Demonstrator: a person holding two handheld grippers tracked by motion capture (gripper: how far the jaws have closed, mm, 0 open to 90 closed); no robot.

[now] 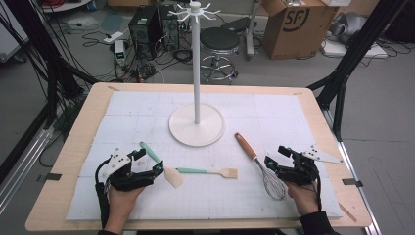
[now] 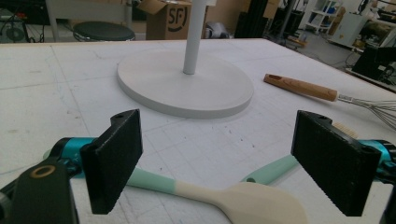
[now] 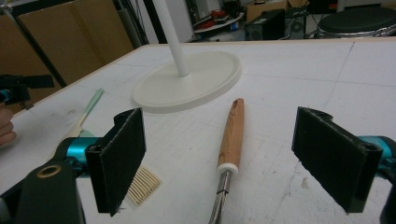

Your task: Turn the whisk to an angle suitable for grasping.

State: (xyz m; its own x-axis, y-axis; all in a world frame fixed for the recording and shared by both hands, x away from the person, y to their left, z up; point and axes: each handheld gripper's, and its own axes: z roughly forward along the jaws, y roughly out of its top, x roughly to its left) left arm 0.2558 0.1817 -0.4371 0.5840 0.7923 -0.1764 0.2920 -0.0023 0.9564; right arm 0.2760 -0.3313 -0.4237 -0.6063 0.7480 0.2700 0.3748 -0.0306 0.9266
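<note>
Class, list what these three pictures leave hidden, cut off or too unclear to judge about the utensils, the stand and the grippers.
- Whisk: right gripper view, wire head cut off by the bottom edge.
- Spoon: left gripper view, bowl cut by the bottom edge; handle partly behind a jaw.
- Stand: both gripper views, top cut off by the upper edge.
- Slotted spatula: right gripper view, mostly behind a jaw.

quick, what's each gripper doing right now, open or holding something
left gripper: open, holding nothing, jaws either side of the spoon lying on the table.
right gripper: open, holding nothing, whisk handle lies between its jaws.
</note>
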